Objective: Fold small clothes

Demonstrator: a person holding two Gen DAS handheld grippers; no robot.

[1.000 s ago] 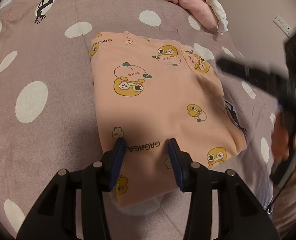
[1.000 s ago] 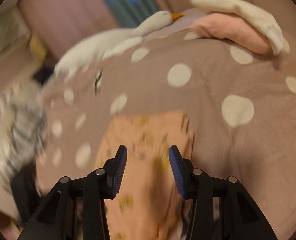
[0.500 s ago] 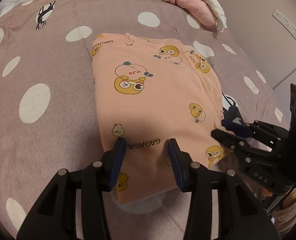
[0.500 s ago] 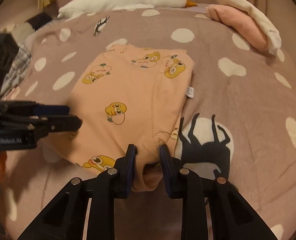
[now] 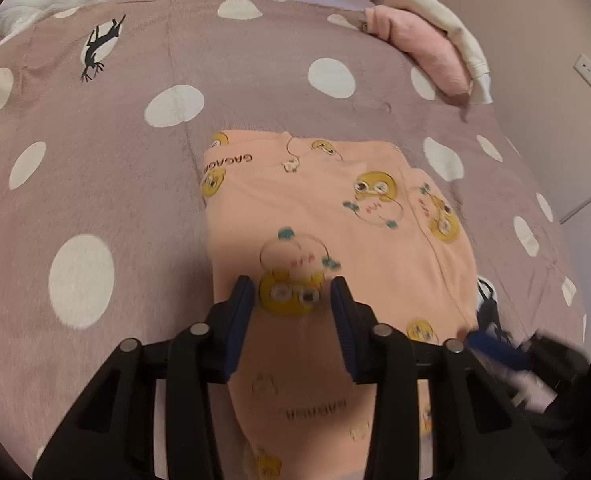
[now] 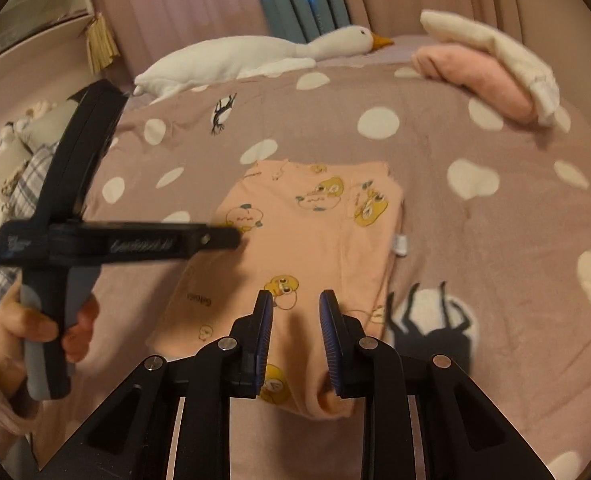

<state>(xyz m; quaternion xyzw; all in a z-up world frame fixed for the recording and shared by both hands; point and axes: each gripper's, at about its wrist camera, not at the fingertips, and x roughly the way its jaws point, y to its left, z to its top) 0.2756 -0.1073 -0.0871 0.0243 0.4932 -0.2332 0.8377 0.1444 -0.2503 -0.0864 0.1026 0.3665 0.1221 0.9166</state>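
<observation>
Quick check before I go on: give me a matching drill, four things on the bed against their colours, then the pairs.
Things:
1. printed garment
2. plush goose
3. bedspread
4. top piece of the folded stack

Colours:
A. mauve with white dots
B. cream
C. peach with yellow cartoon figures
D. white with an orange beak

Pairs: 1-C, 2-D, 3-A, 4-B

TEXT: "GAGAGA", black print, upside down, upper left of peach garment (image 5: 335, 216) | REPEAT: same word lower centre, blurred, partly legible | LEFT GRIPPER (image 6: 237, 236) lettering: illegible | GARMENT TAG: unreadable
</observation>
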